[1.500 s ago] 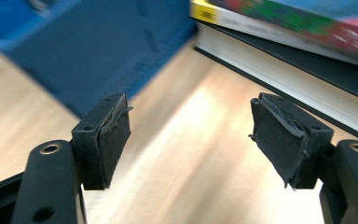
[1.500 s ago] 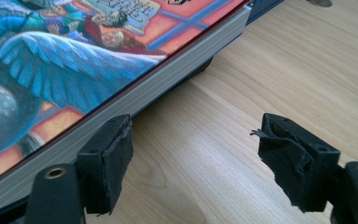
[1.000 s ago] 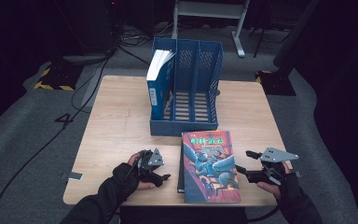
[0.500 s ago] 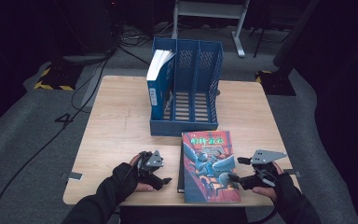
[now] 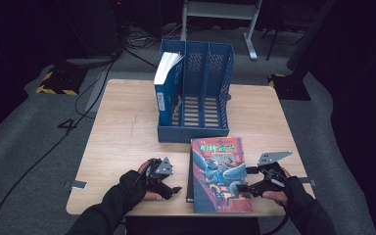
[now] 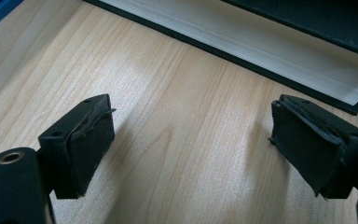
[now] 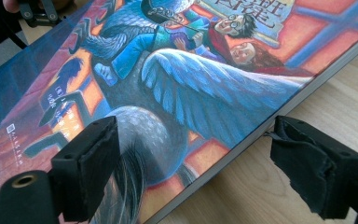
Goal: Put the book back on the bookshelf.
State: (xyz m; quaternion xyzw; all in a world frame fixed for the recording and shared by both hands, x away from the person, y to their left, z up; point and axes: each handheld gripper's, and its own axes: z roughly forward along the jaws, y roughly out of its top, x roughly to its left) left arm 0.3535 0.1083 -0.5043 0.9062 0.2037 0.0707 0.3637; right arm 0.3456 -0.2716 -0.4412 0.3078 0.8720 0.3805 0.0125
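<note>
Glossy flat book (image 5: 220, 174) on pale woodgrain table (image 5: 127, 132)

Black sleeves and gloves; each black hand-held gripper (image 5: 175, 187) (image 5: 247, 180) has worn foam pads (image 6: 91, 140), one a grey triangular plate.

Thick paperback book (image 5: 220, 174) with a colourful illustrated cover, closed, lying flat face up at the worktop's near edge, just before the blue file rack
</note>
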